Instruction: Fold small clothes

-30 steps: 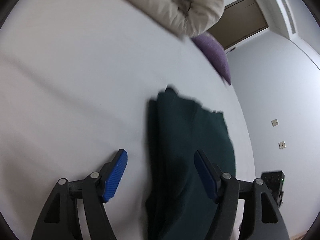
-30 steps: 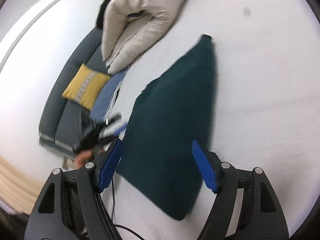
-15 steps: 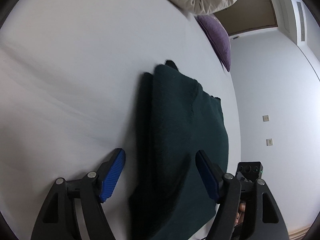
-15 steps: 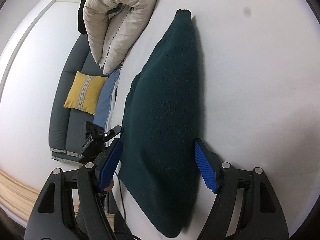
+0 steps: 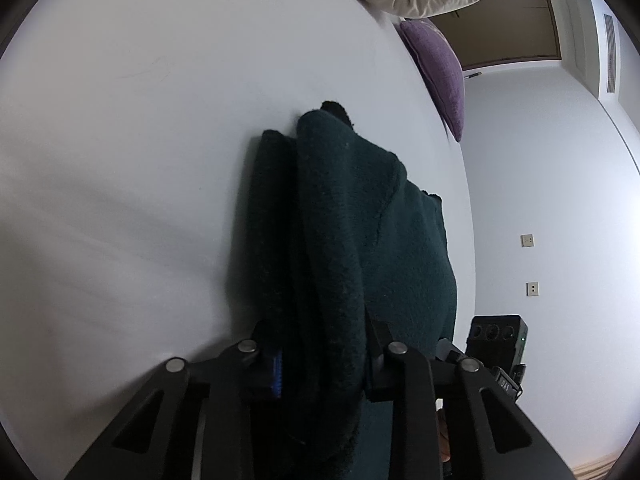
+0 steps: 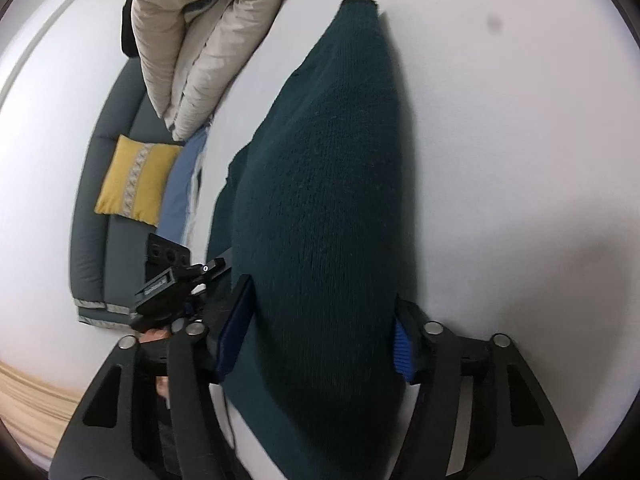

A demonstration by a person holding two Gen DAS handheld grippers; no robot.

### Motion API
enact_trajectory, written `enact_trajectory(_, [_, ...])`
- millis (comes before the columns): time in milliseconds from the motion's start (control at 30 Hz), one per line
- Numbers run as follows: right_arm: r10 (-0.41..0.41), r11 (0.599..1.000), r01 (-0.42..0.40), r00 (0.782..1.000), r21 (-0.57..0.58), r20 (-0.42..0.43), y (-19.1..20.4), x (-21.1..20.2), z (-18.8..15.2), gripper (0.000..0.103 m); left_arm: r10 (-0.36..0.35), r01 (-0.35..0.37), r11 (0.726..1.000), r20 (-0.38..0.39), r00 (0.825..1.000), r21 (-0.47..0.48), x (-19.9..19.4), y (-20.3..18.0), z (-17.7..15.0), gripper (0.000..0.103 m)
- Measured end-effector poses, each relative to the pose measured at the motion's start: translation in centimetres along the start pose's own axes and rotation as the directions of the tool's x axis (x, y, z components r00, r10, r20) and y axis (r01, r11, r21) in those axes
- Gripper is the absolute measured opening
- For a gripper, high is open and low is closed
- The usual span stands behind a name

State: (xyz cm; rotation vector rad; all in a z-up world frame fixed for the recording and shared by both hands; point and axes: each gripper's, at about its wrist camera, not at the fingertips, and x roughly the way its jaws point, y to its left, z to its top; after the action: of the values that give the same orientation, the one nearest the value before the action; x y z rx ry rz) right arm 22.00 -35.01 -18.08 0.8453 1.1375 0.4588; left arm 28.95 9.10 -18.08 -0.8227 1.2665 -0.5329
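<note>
A big white bed [image 5: 140, 160] fills most of both views. On it lies a dark green sweater [image 6: 332, 184], folded into a long, thick bundle. It rests flat on the sheet and points away from both cameras.

At the far edge of the bed sits a puffy beige coat [image 6: 200, 40], well apart from the sweater. Beside the bed, in the right view, is a gray sofa [image 6: 92, 220] with a yellow pillow [image 6: 136, 180] on it. A purple pillow [image 5: 440, 68] lies at the bed's edge in the left view, near a brown door [image 5: 504, 28].

The left gripper [image 5: 324, 364] is pressed tight on the near end of the sweater. A thick fold of the knit is squeezed between its two fingers, and only a bit of one blue pad [image 5: 276, 372] peeks out.

The right gripper [image 6: 320, 344] has its fingers on either side of the sweater too. Its pads touch the cloth on both sides, so it looks like it is squeezing, but the bundle is wide there and I cannot tell for sure.
</note>
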Motion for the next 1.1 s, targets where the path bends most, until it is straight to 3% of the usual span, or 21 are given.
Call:
enact_trajectory(167, [-0.049,0.997,0.051,0.998,-0.058,0.050,1.5,-1.5,-1.2,0.039,-0.002,0.001,1.000,0.026,1.000,0.013,-1.2,-1.3,-0.8,0.024])
enact_trajectory(367, [-0.074,0.984,0.087,0.993,-0.157,0.088,5.6,-5.2,-3.7,0.038,-0.026,0.022,0.994,0.037,0.999,0.109,-3.9,-5.7,-3.7,0.023])
enact_trajectory(700, [-0.026,0.979,0.053,0.990,-0.196,0.139,7.8,-15.0,-12.2,0.037,-0.044,0.038,0.966,0.017,0.999,0.257,-6.5,-11.6,-13.5,0.024])
enact_trajectory(900, [-0.017,0.985,0.044,0.988,-0.170,0.154,5.3,-18.6,-17.5,0.037,-0.034,0.037,0.965,-0.016,0.999,0.258,-4.4,-11.3,-17.9,0.024])
enact_trajectory(1100, [-0.061,0.994,0.068,0.994,-0.082,0.089,-0.5,-16.9,-20.4,0.038,0.101,-0.091,0.968,-0.033,0.994,0.235,0.1,-8.3,-20.2,0.025])
